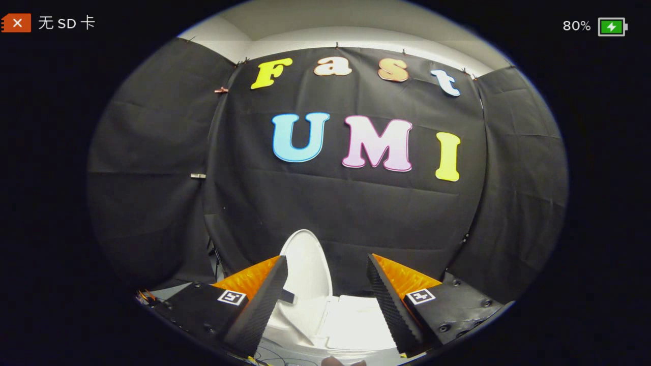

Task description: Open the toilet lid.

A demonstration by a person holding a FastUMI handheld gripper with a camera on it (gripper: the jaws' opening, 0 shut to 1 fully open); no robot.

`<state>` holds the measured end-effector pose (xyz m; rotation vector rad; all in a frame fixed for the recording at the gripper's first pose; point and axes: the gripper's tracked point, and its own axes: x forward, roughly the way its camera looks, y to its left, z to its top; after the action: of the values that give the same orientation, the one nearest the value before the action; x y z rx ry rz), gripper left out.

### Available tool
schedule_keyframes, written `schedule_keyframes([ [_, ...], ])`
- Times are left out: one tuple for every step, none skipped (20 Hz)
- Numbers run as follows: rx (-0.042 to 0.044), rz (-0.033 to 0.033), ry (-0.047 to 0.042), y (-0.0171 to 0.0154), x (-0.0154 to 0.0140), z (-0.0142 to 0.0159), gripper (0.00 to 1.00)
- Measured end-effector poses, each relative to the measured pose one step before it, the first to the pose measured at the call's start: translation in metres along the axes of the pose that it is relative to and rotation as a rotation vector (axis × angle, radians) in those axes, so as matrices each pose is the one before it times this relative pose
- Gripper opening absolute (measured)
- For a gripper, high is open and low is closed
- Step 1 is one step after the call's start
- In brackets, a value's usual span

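- Two fingers of my gripper stand well apart with nothing clamped between them; the jaws are wide and free.
- The white oval plastic toilet lid stands raised, nearly upright, just beyond and between the fingers, nearer my left finger, against the black cloth wall.
- Below it lies the white toilet body, flat and pale between the fingertips; I cannot tell the seat from the rim.
- I judge the task all but done: the lid is up and I am touching nothing. What is left is only to see that it rests there and draw clear.
- I hold the gripper low and level, pointing forward over the toilet towards the wall.
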<state>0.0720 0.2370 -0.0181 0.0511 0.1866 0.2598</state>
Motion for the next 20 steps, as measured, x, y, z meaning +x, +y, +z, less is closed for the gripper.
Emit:
schedule_keyframes([
  [0.00308, -0.00620, -0.00395, -0.01147, -0.00333, 0.00411, 0.98],
  [0.00377, -0.00403, -0.00363, -0.01126, -0.00341, 0.00423, 0.98],
  [0.00138, -0.00574, -0.00337, -0.01139, -0.00483, 0.00313, 0.98],
  [-0.00064, -0.00775, -0.00394, -0.01234, -0.00490, 0.00257, 0.99],
  [0.00049, -0.00833, -0.00428, -0.01285, -0.00436, 0.00247, 0.98],
  [0.00422, -0.00646, -0.00565, -0.01216, -0.00514, 0.00211, 0.99],
  [0.00369, -0.00878, -0.00566, -0.01167, -0.00581, 0.00372, 0.99],
  [0.00442, -0.00965, -0.00585, -0.01291, -0.00540, 0.00283, 0.99],
  [0.00399, -0.01021, -0.00320, -0.01365, -0.00492, 0.00127, 0.98],
  [0.00263, -0.00989, -0.00497, -0.01126, -0.00630, 0.00164, 0.98],
  [0.00268, -0.00897, -0.00634, -0.01199, -0.00646, 0.00201, 0.98],
  [0.00395, -0.01090, -0.00831, -0.01088, -0.00530, 0.00333, 0.98],
  [0.00427, -0.00852, -0.00548, -0.01062, -0.00399, 0.00168, 0.98],
  [0.00445, -0.00628, -0.00468, -0.00926, -0.00506, 0.00154, 0.98],
  [0.00341, -0.00599, -0.00268, -0.00944, -0.00565, -0.00068, 0.98],
  [0.00316, -0.00714, 0.00027, -0.00814, -0.00454, 0.00059, 0.98],
  [0.00514, -0.00600, -0.00298, -0.00757, -0.00453, 0.00028, 0.98],
  [0.00380, -0.00677, -0.00409, -0.00784, -0.00416, 0.00032, 0.98],
  [-0.00134, -0.00790, -0.00595, -0.00607, -0.00340, 0.00060, 0.98],
  [-0.00221, -0.00555, -0.00720, -0.00565, -0.00131, -0.00009, 0.98],
])
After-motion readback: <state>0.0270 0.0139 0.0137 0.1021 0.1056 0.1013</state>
